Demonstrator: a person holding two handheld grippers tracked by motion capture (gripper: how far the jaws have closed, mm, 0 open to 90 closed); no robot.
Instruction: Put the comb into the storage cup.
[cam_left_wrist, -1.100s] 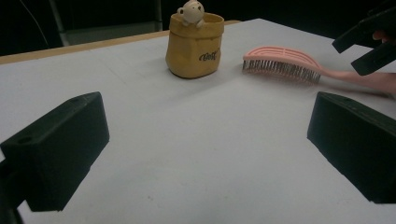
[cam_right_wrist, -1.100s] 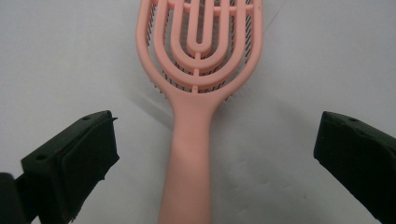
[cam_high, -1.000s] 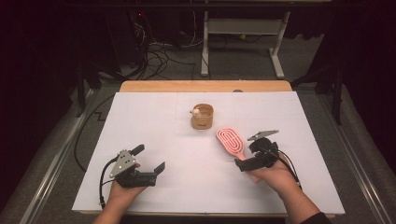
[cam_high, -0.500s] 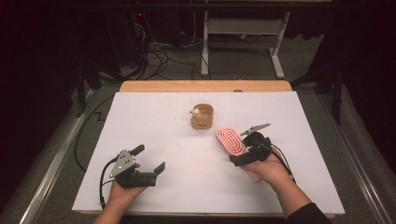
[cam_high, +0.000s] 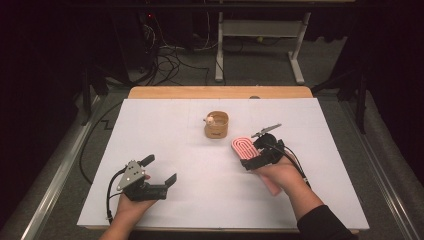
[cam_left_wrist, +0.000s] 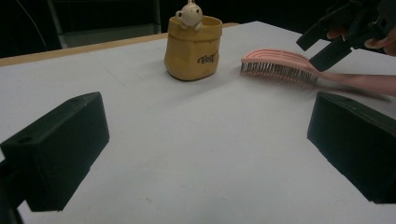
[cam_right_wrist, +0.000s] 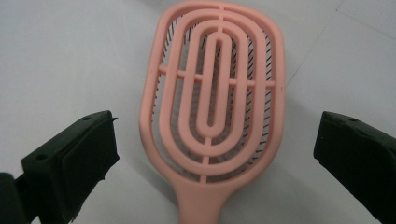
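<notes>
So we had the right tongs (cam_high: 252, 156) hanging right over the pink hairbrush (cam_right_wrist: 215, 98), jaws spread wide with one on each side of the head near where it narrows into the handle, not touching it yet. The brush was lying flat on the white table (cam_high: 165, 130), bristles down, handle pointing back at us, so coming at it from the handle end and straddling it was probably the easiest way to get a grip. It sat just beside the little yellow pouch-shaped cup (cam_left_wrist: 193, 47) with a small figure peeking over its rim, near but apart. Our guess was the brush was meant to end up in that cup, though that's only a guess. The left tongs (cam_high: 159, 172) were parked low near our edge of the table, well apart from everything, jaws wide and holding nothing, likely just staying out of the way.
</notes>
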